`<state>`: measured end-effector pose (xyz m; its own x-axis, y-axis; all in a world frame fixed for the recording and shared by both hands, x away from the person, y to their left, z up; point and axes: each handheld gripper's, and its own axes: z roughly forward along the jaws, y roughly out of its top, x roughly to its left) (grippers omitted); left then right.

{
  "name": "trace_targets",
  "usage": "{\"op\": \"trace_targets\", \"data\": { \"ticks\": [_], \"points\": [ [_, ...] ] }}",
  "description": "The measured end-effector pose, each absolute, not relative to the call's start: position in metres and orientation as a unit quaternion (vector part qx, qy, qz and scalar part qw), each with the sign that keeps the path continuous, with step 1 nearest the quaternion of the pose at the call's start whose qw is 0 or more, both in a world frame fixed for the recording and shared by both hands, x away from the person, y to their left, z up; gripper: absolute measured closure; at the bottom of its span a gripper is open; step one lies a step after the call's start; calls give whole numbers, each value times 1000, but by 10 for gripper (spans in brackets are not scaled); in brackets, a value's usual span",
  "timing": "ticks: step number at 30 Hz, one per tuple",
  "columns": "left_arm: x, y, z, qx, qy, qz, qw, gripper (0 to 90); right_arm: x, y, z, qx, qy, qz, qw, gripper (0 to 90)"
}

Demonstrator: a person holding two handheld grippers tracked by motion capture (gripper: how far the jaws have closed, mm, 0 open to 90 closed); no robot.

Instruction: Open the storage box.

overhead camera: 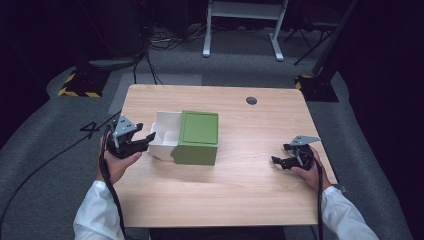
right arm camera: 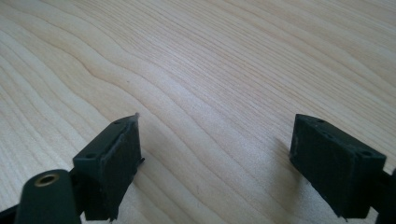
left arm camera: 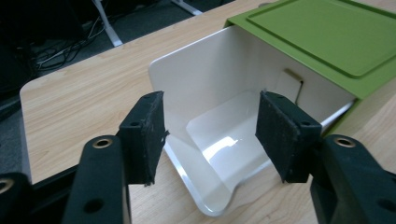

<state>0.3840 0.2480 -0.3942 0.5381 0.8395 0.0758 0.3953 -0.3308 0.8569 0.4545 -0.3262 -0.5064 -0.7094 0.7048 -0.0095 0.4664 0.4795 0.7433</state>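
The left gripper (left arm camera: pixel 210 135) has its two black jaws a little way apart, and nothing is pinched between them. It hangs just above the near end of a white tray (left arm camera: pixel 219 154). In the high view the left gripper (overhead camera: pixel 142 144) sits right next to the part of the tray that sticks out.

The white tray slides inside a green box (overhead camera: pixel 198 137), like a drawer in a sleeve. About half of it is pulled out toward the left side. The box sits near the middle of the wooden table (overhead camera: pixel 240 195).

The tray looks thin, smooth and shiny, so I think it is light and a bit slippery. Its walls look bendy, so a hard squeeze could dent them. The best place to grab seems to be the top edge of the near wall, with one pad inside and one pad outside. The green box looks stiffer, with a flat lid (left arm camera: pixel 327 35). It may slide on the table when the tray is pushed or pulled, so it may need holding.

The right gripper (overhead camera: pixel 281 161) rests far off at the right side of the table. Its jaws are spread wide and hold nothing, with just bare wood under them.
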Motion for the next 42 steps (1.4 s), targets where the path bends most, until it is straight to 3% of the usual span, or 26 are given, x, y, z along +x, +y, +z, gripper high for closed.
{"op": "trace_targets", "data": {
  "ticks": [16, 34, 42],
  "points": [
    [358, 236, -386, 776, 374, 261, 436, 178, 454, -326, -506, 347, 845, 374, 159, 164],
    [322, 177, -394, 827, 298, 260, 400, 162, 454, -326, -506, 347, 845, 375, 158, 164],
    [313, 157, -406, 842, 268, 233, 406, 163, 454, -326, -506, 347, 845, 375, 158, 164]
  ]
}}
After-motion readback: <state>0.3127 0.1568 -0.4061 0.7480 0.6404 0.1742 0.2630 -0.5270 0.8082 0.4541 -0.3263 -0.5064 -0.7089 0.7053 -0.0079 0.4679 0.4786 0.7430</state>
